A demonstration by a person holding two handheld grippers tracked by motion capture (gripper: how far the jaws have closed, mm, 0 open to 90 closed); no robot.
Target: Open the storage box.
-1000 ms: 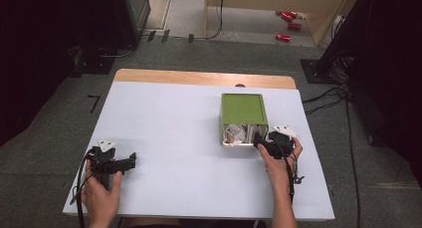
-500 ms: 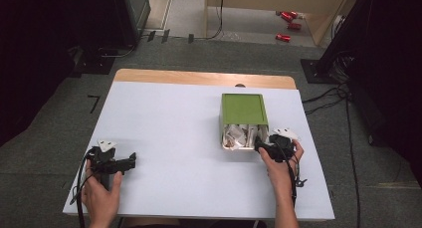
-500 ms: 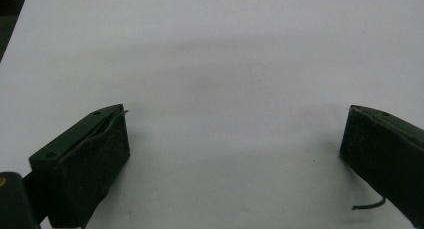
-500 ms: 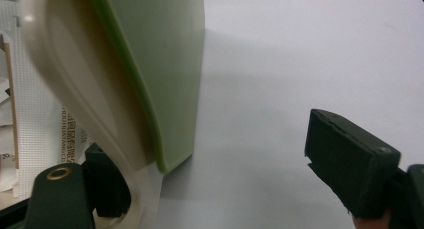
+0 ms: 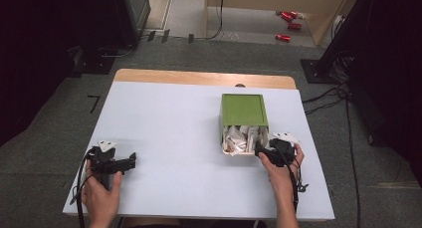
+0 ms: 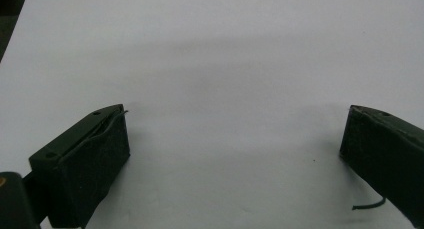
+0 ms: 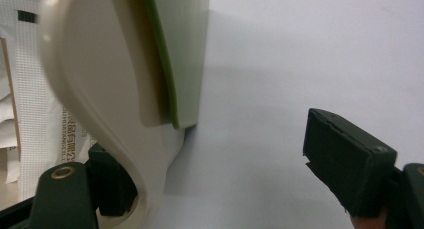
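Green-lidded box [image 5: 243,110] sits right of centre on the white table [image 5: 169,123], paper packets [image 5: 241,138] showing at its near end; right gripper [image 5: 263,152], jaws wide, straddles its near corner wall unclamped; left gripper [image 5: 130,162] rests open, well apart, empty.

Right hand-held gripper [image 7: 220,174] sits low at the box's [image 7: 100,89] corner, jaws spread wide. One jaw is tucked behind the cream rim at lower left, the other stands clear over the white desk [image 7: 310,49]. The green lid [image 7: 182,49] slants along the wall, and white paper packets [image 7: 30,114] show inside.
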